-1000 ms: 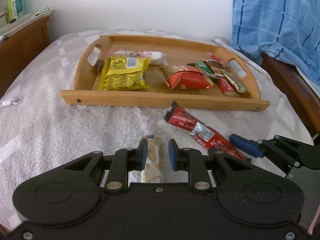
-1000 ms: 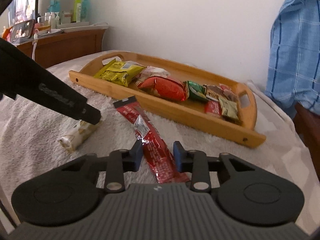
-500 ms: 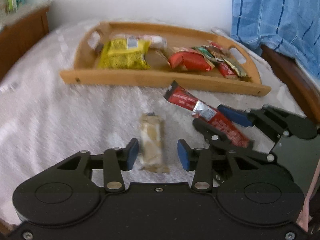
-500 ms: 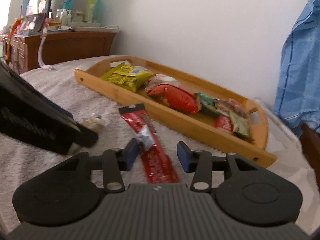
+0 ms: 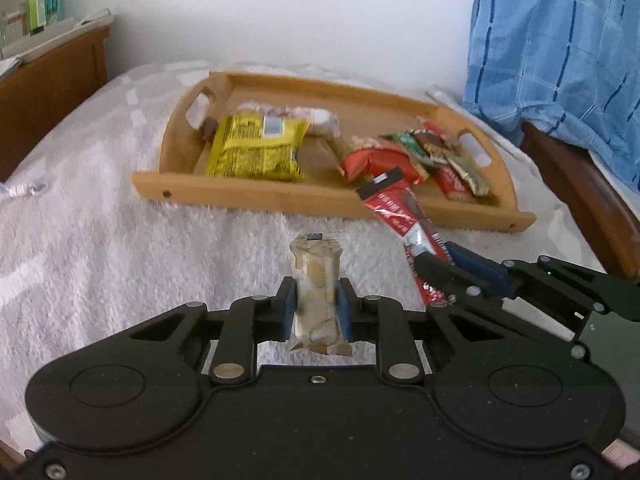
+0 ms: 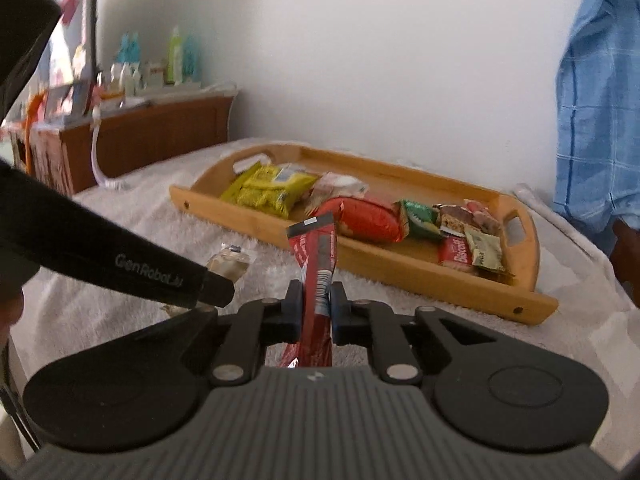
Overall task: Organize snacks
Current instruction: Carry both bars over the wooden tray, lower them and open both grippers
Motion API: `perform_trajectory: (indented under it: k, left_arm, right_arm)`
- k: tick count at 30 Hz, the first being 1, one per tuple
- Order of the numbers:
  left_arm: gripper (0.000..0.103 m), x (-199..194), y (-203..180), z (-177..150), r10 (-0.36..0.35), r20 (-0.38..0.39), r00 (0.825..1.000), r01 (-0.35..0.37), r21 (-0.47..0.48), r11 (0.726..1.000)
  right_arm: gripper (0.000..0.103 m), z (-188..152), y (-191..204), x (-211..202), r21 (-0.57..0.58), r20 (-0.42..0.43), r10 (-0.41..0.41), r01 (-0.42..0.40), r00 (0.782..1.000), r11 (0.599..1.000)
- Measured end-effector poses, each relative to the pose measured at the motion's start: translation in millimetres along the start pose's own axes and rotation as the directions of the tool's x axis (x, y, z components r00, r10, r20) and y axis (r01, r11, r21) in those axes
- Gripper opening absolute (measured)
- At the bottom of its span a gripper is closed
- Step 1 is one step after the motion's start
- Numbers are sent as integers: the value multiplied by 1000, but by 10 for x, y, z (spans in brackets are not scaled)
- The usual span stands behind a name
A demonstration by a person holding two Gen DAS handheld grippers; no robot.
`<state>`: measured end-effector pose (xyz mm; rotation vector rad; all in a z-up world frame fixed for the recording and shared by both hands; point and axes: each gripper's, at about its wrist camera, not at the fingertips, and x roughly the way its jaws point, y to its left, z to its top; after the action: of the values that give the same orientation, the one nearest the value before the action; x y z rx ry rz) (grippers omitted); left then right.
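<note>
My left gripper (image 5: 316, 300) is shut on a beige snack bar (image 5: 317, 276), whose far end sticks out over the white towel. My right gripper (image 6: 316, 300) is shut on a long red snack stick (image 6: 316, 268), lifted and pointing toward the tray. In the left wrist view the right gripper (image 5: 440, 260) shows at the right, clamped on the red stick (image 5: 396, 208). The wooden tray (image 5: 320, 200) lies ahead with a yellow packet (image 5: 256, 148), a red packet (image 5: 376, 164) and several small wrappers (image 5: 448, 160). From the right wrist, the left gripper's black body (image 6: 120, 264) crosses the left side.
A white towel (image 5: 100, 240) covers the bed under everything. A blue checked cloth (image 5: 560, 48) hangs over a wooden chair at the right. A wooden cabinet (image 6: 152, 136) with bottles stands at the left by the wall.
Both grippers opened over their snacks, then closed on them. The beige bar and the red stick now sit clamped between the pads, the red stick raised off the towel.
</note>
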<state>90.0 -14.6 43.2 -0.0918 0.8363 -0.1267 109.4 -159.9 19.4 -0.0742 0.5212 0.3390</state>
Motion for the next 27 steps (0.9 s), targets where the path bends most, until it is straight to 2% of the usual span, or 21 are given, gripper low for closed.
perform_trajectory:
  k: [8,15,21,25,27]
  left_arm:
    - [20,-80,-40,301,-13,41,999,13,12,1000]
    - [20,29,-65,722,-15,86,996,12,44,999]
    - [20,316,-12,1130,15,100,995,-18,32,999]
    - [20,545,10,1388,42,102,994,-46,28,999]
    - [20,673,32,1517,59,97,994,-61,21,998]
  right_arm:
    - [16,280,-356,-96,194,86,12,-28,996,981]
    - [16,629,-798,153,344,140,0,-49,990,938]
    - [16,869,-1163,593,419,113,-13,-36,994,907]
    - [16,901,-1452,901,500,75,-7,-32,997,865]
    - [16,909,-1589,1047,539,59,23,-51,998,841]
